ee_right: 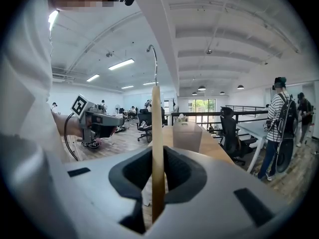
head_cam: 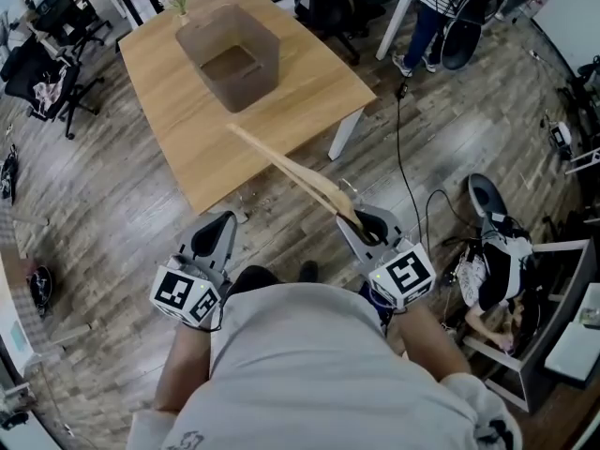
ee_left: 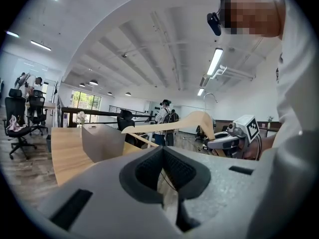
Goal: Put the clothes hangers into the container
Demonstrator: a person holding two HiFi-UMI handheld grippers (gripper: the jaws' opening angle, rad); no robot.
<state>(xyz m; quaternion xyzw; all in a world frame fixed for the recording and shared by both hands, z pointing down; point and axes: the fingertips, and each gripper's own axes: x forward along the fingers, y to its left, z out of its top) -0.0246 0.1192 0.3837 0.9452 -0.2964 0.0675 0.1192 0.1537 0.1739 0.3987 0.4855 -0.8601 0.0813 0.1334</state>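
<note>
Your right gripper (head_cam: pixel 366 231) pinches the wooden hanger (head_cam: pixel 286 169). Your left gripper (head_cam: pixel 216 236) is pressed together, empty. The container (head_cam: pixel 267 40) stands on the table (head_cam: pixel 187 139), well apart.

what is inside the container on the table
The container looks empty: the head view shows its bare bottom and no hangers. The one wooden hanger in view is clamped in the right gripper, outside it. The bottom edge behind the near wall is covered.
</note>
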